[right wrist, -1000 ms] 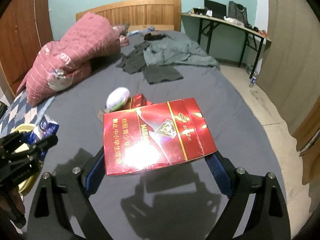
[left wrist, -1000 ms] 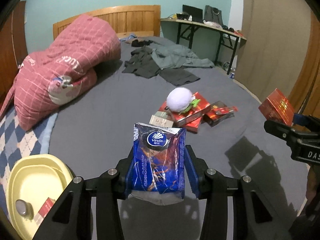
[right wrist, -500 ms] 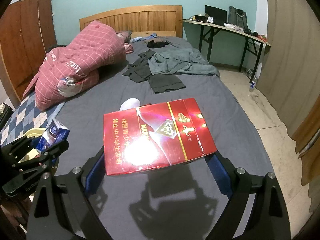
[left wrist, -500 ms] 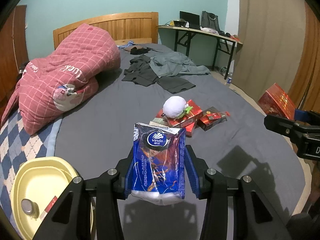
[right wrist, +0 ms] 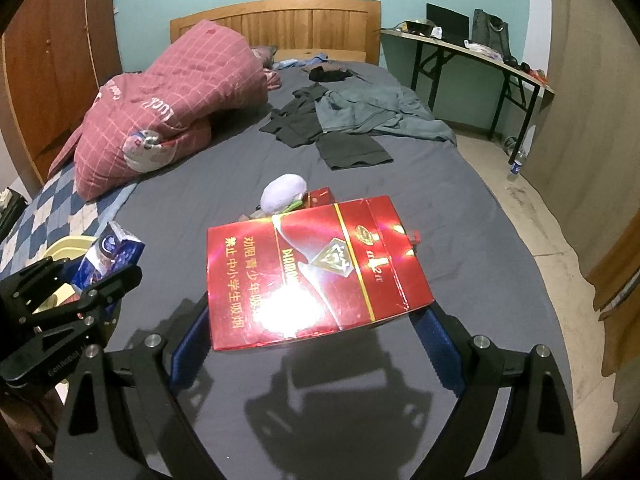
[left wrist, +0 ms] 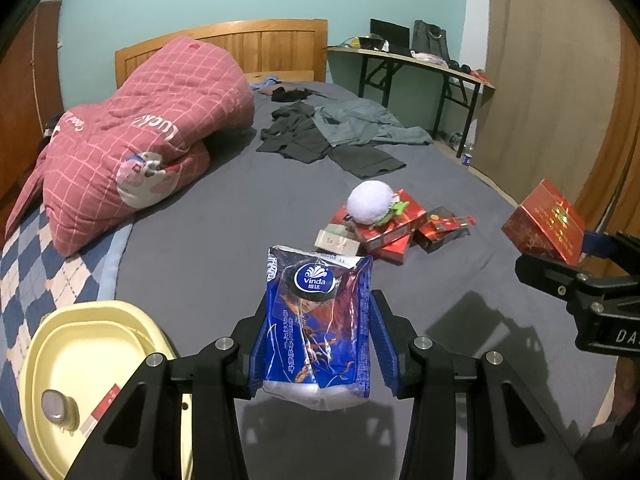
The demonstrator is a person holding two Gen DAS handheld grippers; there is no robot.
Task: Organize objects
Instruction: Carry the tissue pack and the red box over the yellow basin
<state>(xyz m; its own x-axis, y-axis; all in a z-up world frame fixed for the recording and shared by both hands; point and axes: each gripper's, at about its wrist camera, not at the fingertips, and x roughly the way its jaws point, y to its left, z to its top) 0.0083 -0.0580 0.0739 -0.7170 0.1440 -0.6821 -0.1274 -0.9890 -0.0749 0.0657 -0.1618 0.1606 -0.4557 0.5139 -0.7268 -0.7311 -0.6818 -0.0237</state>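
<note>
1. The left gripper (left wrist: 318, 344) pinches a blue tissue pack (left wrist: 318, 320) between its pads, held upright above the grey bed (left wrist: 208, 240). In the left view the pack's front with its round logo faces the camera; the right view shows only its top corner (right wrist: 114, 246) poking out of the gripper (right wrist: 96, 280) at the left edge.

2. The right gripper (right wrist: 316, 328) has its fingers spread wide and clamped on the two sides of a red box (right wrist: 316, 268), which lies flat across them above the bed. The right view shows the box's glossy top with gold print and a bright glare; the left view shows it small at the right edge (left wrist: 544, 220), seen from its end.

3. Only the left view shows the yellow basin (left wrist: 80, 360) at the lower left in full, with a small round metal thing (left wrist: 54, 402) and a red-and-white card (left wrist: 102, 406) inside. The right view catches just a sliver of its rim (right wrist: 68, 246) behind the left gripper.

4. The left view shows the pile of red boxes (left wrist: 394, 228) mid-bed with a white ball (left wrist: 370, 202) on top. In the right view the held box hides most of that pile; the ball (right wrist: 282, 194) peeks above it.

5. Both views show the pink quilt (left wrist: 132, 140) and dark clothes (left wrist: 320, 136) towards the headboard.

6. The right view alone shows the floor (right wrist: 532, 216) beside the bed and a bottle (right wrist: 516, 166) by the desk leg.
</note>
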